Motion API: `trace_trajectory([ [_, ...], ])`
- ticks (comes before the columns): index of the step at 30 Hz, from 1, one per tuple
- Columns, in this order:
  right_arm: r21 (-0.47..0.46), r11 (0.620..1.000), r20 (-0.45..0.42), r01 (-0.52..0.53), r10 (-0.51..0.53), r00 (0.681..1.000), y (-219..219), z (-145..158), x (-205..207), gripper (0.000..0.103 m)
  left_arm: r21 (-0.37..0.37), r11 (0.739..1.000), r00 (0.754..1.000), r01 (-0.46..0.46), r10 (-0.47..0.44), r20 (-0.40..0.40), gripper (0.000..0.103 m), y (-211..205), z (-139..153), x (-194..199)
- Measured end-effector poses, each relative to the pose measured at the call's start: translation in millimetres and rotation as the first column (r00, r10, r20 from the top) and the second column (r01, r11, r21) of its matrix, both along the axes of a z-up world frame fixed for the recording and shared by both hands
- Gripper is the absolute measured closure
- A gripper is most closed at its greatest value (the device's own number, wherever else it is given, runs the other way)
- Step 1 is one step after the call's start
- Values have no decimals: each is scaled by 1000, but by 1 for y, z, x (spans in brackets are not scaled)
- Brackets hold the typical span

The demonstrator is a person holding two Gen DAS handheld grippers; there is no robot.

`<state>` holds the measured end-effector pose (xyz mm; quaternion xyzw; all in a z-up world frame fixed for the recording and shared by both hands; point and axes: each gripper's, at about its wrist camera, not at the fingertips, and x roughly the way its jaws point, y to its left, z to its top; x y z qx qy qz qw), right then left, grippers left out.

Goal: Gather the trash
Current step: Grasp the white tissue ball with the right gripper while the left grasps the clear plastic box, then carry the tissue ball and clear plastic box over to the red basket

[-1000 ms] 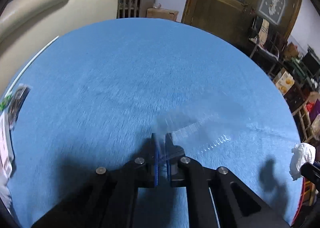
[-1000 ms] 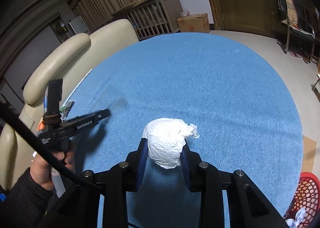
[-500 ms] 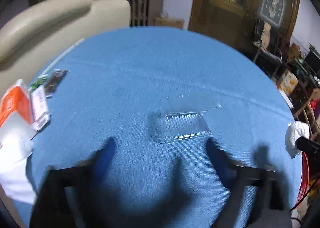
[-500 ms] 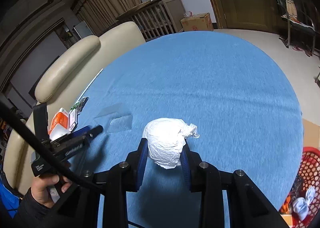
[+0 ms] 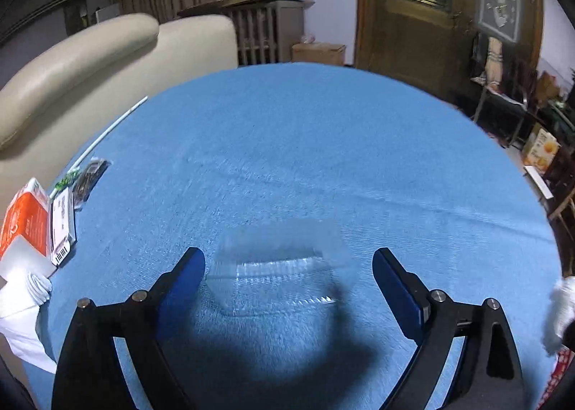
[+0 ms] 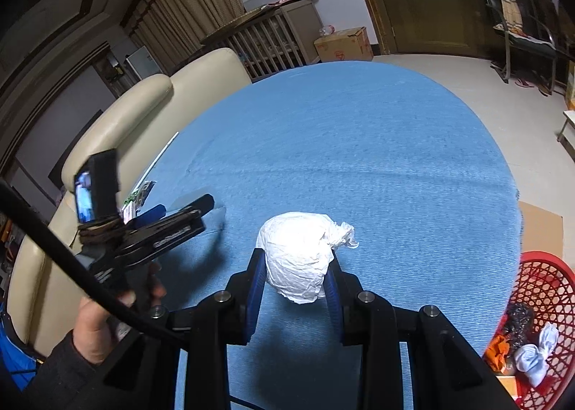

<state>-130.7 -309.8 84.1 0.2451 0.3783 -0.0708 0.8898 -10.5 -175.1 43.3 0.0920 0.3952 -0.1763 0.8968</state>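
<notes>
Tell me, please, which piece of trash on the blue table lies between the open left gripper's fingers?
The clear plastic tray: it is transparent and lies between the left gripper's fingers, unlike the orange carton at the table's left edge.

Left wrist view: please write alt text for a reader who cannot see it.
The left claw hangs wide open over a clear plastic tray lying on the blue tablecloth. At the table's left edge lie an orange-and-white carton, wrappers and white tissue; a cream sofa stands behind.
</notes>
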Motion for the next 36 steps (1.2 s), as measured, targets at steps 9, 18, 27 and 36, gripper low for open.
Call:
trace_trajectory([
  [9,11,1000,5,1,-1,1000,3,0,-1,70,-95,995,998,13,-19,-57,23,20,0,5],
  [18,9,1000,20,-19,19,1000,18,3,-8,70,-71,997,1000,-4,3,-12,23,40,27,-46],
  [27,-8,999,29,-40,40,999,32,7,-20,69,-67,997,1000,-27,26,-12,23,57,34,-81],
  [36,-34,999,38,-31,32,999,37,15,-31,69,-87,996,1000,-12,14,14,23,56,49,-96],
])
